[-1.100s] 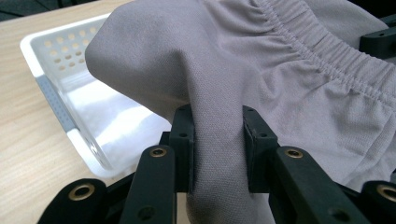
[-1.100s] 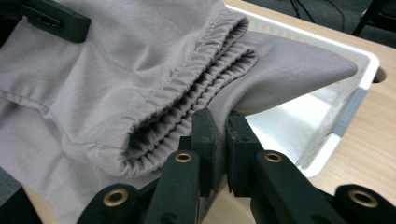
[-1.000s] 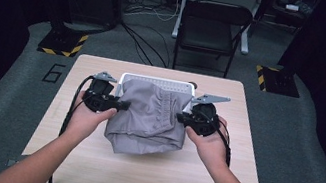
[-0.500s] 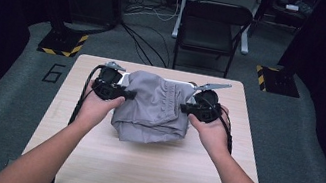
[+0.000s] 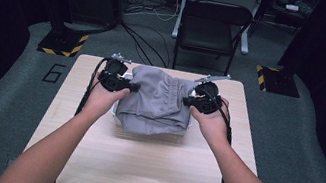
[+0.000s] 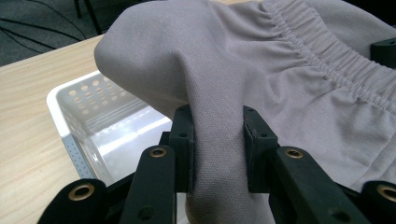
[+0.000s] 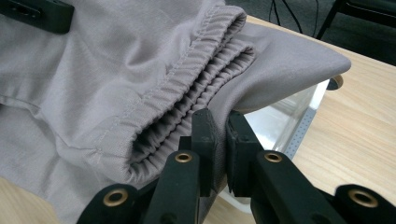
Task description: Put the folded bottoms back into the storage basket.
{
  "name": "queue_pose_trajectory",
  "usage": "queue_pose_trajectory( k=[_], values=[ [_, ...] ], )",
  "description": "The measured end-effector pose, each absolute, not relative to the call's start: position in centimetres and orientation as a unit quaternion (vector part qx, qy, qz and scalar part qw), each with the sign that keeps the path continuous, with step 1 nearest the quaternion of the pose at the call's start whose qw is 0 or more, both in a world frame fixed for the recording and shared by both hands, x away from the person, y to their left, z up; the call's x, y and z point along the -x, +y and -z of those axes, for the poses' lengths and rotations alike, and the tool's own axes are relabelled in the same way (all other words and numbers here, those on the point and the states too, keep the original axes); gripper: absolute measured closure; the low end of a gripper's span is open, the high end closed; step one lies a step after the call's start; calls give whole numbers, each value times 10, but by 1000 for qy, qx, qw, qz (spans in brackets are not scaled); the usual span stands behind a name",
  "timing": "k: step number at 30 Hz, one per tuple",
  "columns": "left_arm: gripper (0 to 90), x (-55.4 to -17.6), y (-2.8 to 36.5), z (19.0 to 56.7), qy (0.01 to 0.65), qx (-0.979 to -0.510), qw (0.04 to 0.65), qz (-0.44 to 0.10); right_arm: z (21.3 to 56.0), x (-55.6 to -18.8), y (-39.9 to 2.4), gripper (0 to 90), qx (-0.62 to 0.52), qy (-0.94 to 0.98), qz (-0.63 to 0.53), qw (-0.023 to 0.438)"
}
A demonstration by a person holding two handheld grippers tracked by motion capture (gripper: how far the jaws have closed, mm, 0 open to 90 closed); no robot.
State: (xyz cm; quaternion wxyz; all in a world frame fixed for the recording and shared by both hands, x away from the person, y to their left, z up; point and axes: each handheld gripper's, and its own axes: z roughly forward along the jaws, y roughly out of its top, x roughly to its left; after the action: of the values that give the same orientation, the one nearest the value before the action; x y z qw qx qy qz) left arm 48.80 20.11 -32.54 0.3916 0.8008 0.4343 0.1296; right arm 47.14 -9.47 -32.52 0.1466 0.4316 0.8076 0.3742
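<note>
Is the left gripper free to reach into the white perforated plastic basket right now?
Probably not: the left gripper is shut on the folded grey fabric garment, which drapes over the basket.

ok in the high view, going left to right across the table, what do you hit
left gripper → grey garment, held up over a white basket → right gripper

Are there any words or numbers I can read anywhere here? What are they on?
"6" – a big dark number on the grey floor, left of the wooden table in the high view.
No words or labels can be read on the grey garment, the white basket, the left gripper or the right gripper.
</note>
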Motion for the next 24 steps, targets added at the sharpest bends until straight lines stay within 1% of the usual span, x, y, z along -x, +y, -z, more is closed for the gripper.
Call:
queue_pose_trajectory(
  k=[5,9,24],
  values=[
    [702,-497,201,329,437,-798,396,-126,326,-480,-94,837,-438,805,-373,149],
    [702,-505,201,329,438,-797,397,-127,329,-488,-93,837,-433,808,-366,160],
    [701,-531,206,347,443,-794,394,-131,337,-512,-87,836,-438,802,-372,163]
  ],
)
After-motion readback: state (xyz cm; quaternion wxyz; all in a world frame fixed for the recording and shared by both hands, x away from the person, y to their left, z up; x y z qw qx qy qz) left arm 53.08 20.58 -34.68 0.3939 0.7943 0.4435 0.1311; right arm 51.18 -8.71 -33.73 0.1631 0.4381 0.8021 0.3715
